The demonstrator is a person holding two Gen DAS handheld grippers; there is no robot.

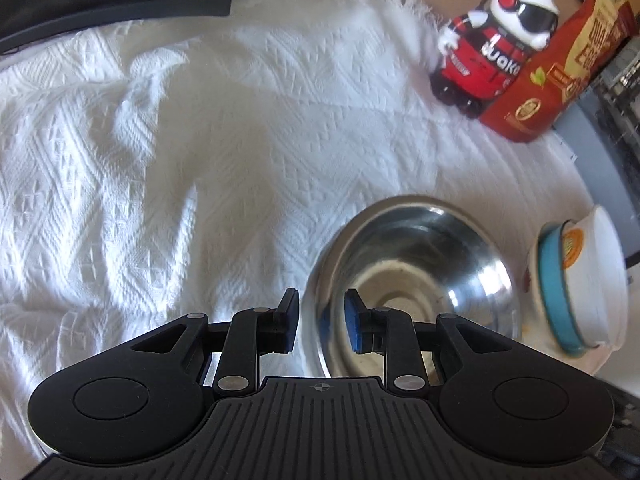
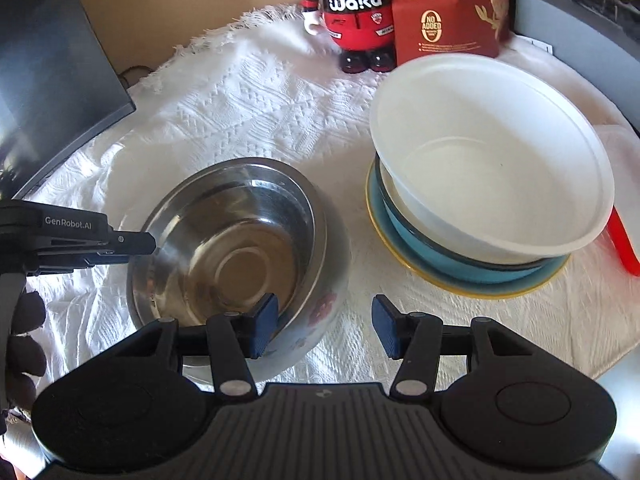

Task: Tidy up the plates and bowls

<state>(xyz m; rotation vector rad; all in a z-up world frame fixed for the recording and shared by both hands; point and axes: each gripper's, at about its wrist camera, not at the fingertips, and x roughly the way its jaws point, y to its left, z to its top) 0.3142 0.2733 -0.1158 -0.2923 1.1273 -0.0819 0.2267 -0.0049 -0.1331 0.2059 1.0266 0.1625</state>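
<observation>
Steel bowl (image 2: 236,236) sits loose on the white cloth of the table (image 2: 256,96), beside a stack of white bowl (image 2: 492,152), blue bowl (image 2: 440,256) and yellow-rimmed plate (image 2: 472,286). We judge it light, rigid and slick, best pinched at its thin rim. Our left hand-held gripper (image 1: 320,322) straddles that rim, jaws narrow but seemingly not clamped. Our right hand-held gripper (image 2: 324,330) hangs wide and empty, one finger inside the bowl's near edge.

Silver steel bowl (image 2: 236,236), white bowl (image 2: 492,168), blue plate (image 2: 460,268), white woven cloth (image 1: 200,128).
</observation>
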